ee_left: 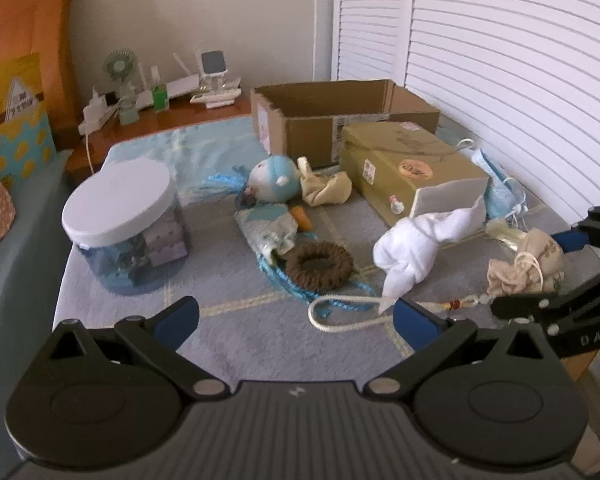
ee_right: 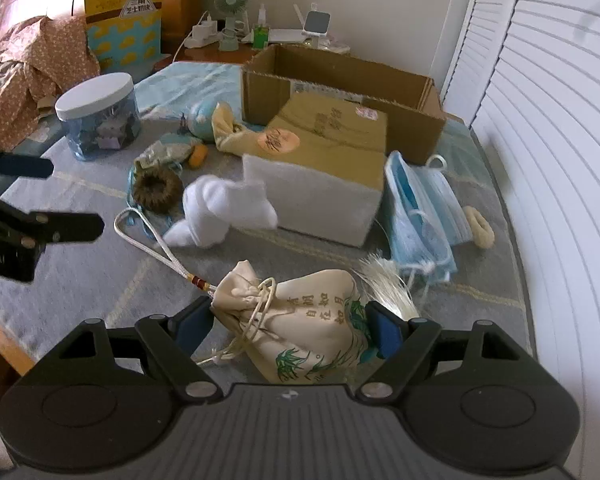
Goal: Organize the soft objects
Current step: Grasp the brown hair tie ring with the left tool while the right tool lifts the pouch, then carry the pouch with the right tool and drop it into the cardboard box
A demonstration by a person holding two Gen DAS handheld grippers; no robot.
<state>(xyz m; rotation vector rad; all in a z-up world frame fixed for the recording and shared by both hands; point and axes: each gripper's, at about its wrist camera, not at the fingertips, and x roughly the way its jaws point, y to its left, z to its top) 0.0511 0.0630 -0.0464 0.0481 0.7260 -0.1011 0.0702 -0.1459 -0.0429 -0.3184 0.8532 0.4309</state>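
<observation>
Hardly started: the open cardboard box (ee_right: 342, 80) looks empty, though I can't see its floor. My right tongs (ee_right: 290, 326) straddle the drawstring pouch (ee_right: 304, 320) on the bed, apparently unclamped; left tongs (ee_left: 296, 314) gape, holding nothing.

Drawstring pouch (ee_right: 300, 332): matt cream cloth, printed. Socks (ee_right: 224, 210): soft white knit. Scrunchie (ee_left: 319, 266): fuzzy brown fabric. Open box (ee_right: 340, 76): plain brown cardboard. Jar (ee_left: 126, 228): clear plastic with a smooth white lid. Grippers' bodies were matt black plastic.
</observation>
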